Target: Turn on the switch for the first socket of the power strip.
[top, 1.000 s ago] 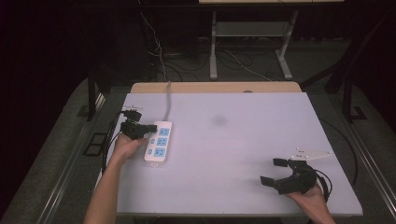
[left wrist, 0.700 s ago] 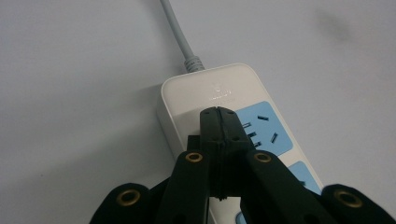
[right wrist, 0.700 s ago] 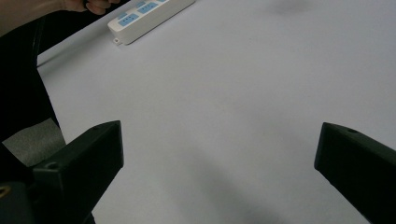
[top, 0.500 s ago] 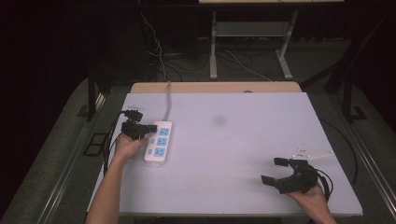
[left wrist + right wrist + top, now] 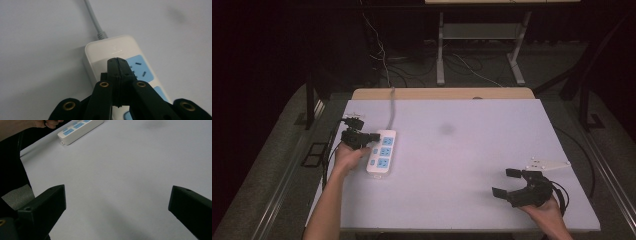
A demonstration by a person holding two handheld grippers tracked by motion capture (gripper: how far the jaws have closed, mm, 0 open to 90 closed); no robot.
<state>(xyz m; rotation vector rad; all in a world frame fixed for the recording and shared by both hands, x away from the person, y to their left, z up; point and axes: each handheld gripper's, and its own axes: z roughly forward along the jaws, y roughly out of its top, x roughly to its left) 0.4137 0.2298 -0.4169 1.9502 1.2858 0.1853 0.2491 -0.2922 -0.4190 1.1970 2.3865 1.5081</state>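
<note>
High view has the big pale bench [image 5: 462,150] taking up most of the shot. Next down is the white power strip [image 5: 381,151] with blue sockets, lying flat near the bench's left edge, its grey cord [image 5: 391,107] running off the far side. Left tongs [image 5: 368,136] sit at the strip's far end, and in the left gripper view they're clenched tight with nothing between them. Right tongs [image 5: 507,182] are spread wide over bare bench at near right, well apart from the strip.
</note>
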